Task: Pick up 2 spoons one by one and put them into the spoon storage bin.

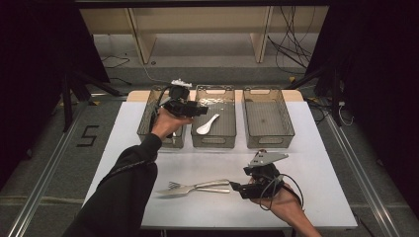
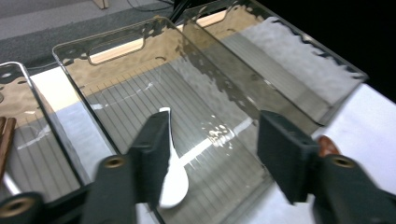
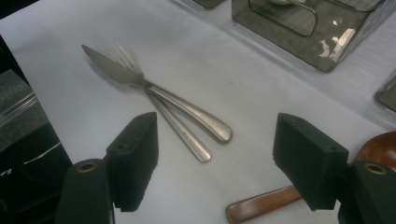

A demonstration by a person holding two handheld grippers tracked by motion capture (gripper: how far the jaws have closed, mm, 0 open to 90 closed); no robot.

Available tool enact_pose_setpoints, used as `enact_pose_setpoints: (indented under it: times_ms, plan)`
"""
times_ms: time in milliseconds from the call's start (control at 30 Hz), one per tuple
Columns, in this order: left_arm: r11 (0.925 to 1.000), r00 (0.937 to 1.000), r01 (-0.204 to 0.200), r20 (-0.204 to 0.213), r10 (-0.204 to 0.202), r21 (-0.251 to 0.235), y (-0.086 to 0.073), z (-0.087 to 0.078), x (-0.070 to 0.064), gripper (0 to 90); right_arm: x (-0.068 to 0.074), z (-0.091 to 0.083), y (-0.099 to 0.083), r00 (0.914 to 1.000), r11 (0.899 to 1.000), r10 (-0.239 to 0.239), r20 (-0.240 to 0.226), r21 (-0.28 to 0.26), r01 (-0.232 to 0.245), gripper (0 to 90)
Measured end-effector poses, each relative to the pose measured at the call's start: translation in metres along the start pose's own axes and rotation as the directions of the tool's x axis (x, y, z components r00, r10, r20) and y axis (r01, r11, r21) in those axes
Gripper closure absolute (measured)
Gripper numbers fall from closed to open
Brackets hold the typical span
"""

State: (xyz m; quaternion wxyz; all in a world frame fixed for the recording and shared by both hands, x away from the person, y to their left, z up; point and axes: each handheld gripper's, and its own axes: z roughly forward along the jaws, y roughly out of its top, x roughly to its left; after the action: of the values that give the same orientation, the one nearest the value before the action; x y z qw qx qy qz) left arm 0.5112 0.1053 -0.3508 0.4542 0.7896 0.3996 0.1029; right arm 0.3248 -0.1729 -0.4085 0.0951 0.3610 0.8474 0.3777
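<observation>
A metal knife (image 3: 140,79) lies across a metal fork (image 3: 180,133) on the white table (image 1: 217,163), handles toward my right gripper (image 3: 217,140). That gripper is open just short of the handle ends, holding nothing; in the high view it (image 1: 233,187) sits at the front right. A white spoon (image 1: 207,124) rests in the middle clear bin (image 1: 213,89). My left gripper (image 1: 202,109) hovers open over that bin's left side. In the left gripper view the spoon (image 2: 175,182) is partly hidden by one finger (image 2: 152,154).
Three clear bins stand in a row at the back; the right bin (image 1: 268,143) looks bare, and the left bin (image 2: 28,154) holds brown sticks (image 2: 4,137). A wooden spoon (image 3: 261,203) lies under my right gripper. The table's front edge is close to the right hand.
</observation>
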Motion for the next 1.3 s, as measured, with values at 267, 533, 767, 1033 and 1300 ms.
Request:
enact_pose_setpoints:
  times_ms: [267, 533, 767, 1033, 1300]
  plan:
    - [0.9998, 0.9996, -0.01, 0.028, 0.011, -0.017, -0.036, -0.044, -0.006, 28.2, -0.003, 0.004, 0.001, 0.9999, 1.0, 0.003, 0.015, 0.015, -0.004, 32.5]
    - [0.9997, 0.9999, 0.01, 0.011, -0.009, -0.024, -0.072, -0.07, 0.0, 23.8, -0.007, 0.011, 0.001, 0.9995, 0.999, -0.005, 0.03, 0.037, 0.004, 36.2]
    - [0.9989, 0.9996, 0.024, -0.012, -0.025, -0.04, -0.095, -0.083, 0.0, 22.2, -0.016, 0.016, 0.0, 0.999, 0.999, 0.009, 0.044, 0.046, -0.011, 40.5]
    - [0.997, 0.9994, 0.002, -0.034, -0.005, -0.077, -0.117, -0.099, -0.008, 21.1, -0.028, 0.022, -0.003, 0.9977, 0.997, 0.001, 0.068, 0.077, -0.006, 61.7]
    - [0.9959, 0.9997, 0.0, -0.026, -0.003, -0.09, -0.138, -0.108, -0.017, 19.8, -0.036, 0.036, -0.009, 0.997, 0.988, -0.018, 0.076, 0.156, 0.006, 82.2]
